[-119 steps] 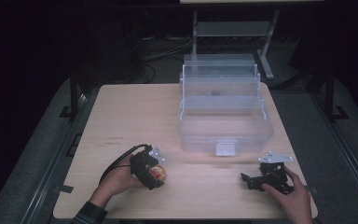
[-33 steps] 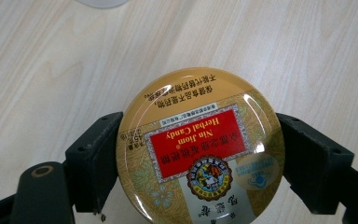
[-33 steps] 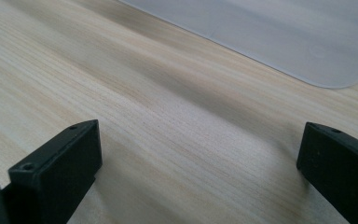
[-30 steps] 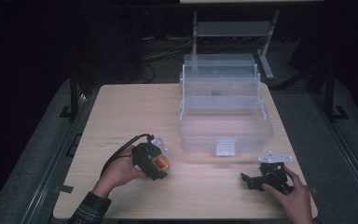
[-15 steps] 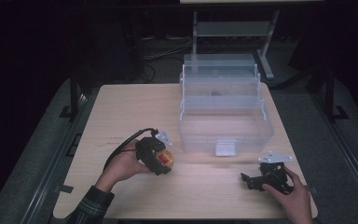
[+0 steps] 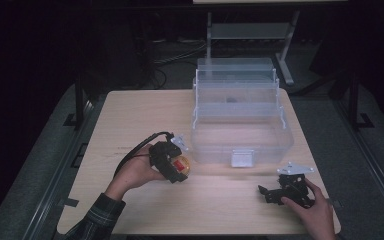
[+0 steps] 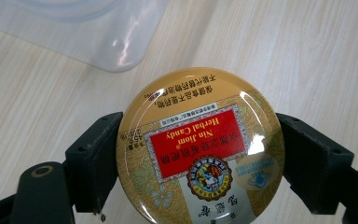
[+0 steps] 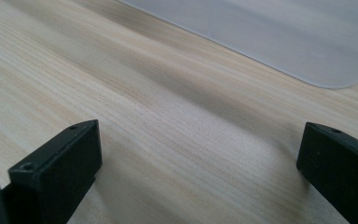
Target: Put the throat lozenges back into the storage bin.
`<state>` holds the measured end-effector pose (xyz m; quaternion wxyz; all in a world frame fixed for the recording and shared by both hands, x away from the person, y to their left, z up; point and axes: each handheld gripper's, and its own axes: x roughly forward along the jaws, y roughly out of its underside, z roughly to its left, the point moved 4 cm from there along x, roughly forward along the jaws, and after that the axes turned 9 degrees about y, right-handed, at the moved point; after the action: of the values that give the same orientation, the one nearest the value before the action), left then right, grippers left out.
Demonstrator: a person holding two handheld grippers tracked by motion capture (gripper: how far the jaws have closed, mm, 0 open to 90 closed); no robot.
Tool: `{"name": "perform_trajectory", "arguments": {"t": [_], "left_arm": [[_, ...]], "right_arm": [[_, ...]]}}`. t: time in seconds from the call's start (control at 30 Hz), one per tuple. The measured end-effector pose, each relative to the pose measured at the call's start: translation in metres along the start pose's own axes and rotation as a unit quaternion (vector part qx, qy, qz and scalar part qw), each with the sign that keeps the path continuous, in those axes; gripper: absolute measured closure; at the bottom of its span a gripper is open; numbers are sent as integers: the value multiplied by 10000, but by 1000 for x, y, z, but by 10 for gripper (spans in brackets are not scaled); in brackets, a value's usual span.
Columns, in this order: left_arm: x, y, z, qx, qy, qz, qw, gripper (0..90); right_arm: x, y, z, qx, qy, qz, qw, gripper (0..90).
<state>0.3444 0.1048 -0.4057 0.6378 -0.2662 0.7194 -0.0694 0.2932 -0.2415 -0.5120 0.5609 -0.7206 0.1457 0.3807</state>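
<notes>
A round gold candy tin (image 7: 200, 144) with a red "Herbal Candy" label sits clamped between the two black jaws of my left gripper (image 6: 176, 167). The tin (image 6: 182, 165) is held just above the table, close to the front left corner of the clear plastic toolbox (image 6: 240, 117). That box stands open with its tiered trays stepped back. My right gripper (image 6: 275, 194) rests low near the table's front right, jaws wide apart over bare wood (image 8: 186, 140), nothing between them.
The light wooden table (image 6: 130, 115) has free room on its left half and along the front edge. A corner of the toolbox (image 8: 279, 37) lies just beyond the right gripper. A metal stand (image 6: 250, 30) and cables sit behind the table.
My left gripper has carried the tin forward and to the right, toward the toolbox's front left corner. The right gripper has stayed put.
</notes>
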Motion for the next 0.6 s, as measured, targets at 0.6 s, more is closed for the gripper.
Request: {"name": "perform_trajectory", "arguments": {"t": [0.6], "left_arm": [[-7, -22, 6, 85, 75, -73, 9999, 195]], "right_arm": [[0, 0, 0, -5, 6, -2, 10000, 0]]}}
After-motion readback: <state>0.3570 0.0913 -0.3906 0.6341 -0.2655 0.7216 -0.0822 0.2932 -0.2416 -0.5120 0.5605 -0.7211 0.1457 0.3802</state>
